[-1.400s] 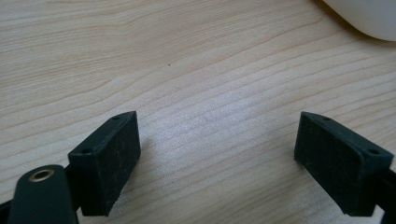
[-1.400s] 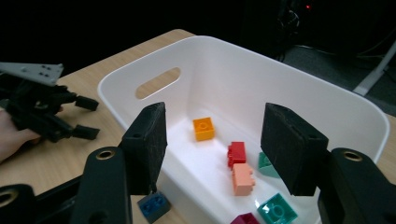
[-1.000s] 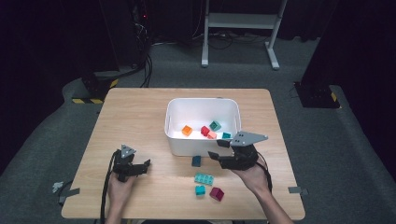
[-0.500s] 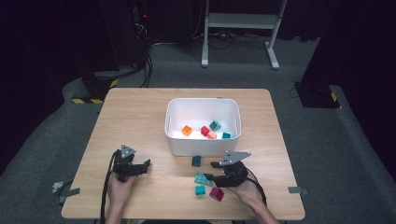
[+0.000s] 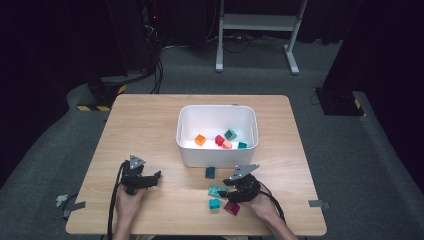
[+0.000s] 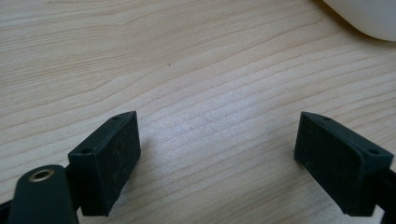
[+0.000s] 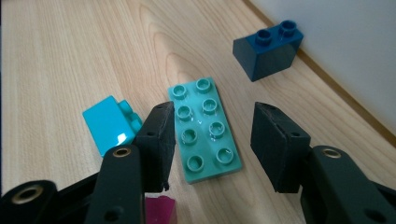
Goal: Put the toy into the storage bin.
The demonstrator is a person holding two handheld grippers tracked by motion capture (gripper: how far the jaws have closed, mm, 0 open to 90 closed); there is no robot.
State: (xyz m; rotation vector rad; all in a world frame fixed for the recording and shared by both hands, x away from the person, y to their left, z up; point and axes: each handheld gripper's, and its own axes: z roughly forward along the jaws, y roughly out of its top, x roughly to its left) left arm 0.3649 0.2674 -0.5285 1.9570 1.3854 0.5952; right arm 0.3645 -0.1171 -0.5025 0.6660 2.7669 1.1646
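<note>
1. The left claw (image 5: pixel 150 178) rests low on the counter (image 5: pixel 150 125) at the near left, held in the person's left hand (image 5: pixel 129 202). It is released: in the left gripper view its jaws stand wide apart over bare wood, with nothing between them. A corner of the white bin (image 6: pixel 369 16) shows at the top right of that view.
2. The bin (image 5: pixel 217 155) stands mid-counter, beyond both claws. Inside lie an orange brick (image 5: pixel 200 139), a red brick (image 5: pixel 219 140), a green brick (image 5: pixel 230 134) and two smaller pieces by the right wall.
3. A navy brick (image 7: pixel 268 49) stands on the counter just beside the bin's near wall.
4. The mint plate (image 7: pixel 205 128), flat with eight studs up, lies on the counter in front of the bin, between the jaws of the right claw (image 7: pixel 212 140). That claw is released: the left jaw is at or very near the plate's edge, and the right jaw is clearly apart from it.
5. A cyan brick (image 7: pixel 109 123) lies tipped on its side just left of the plate.
6. A magenta brick (image 5: pixel 231 208) lies nearest the person, under the right claw.
</note>
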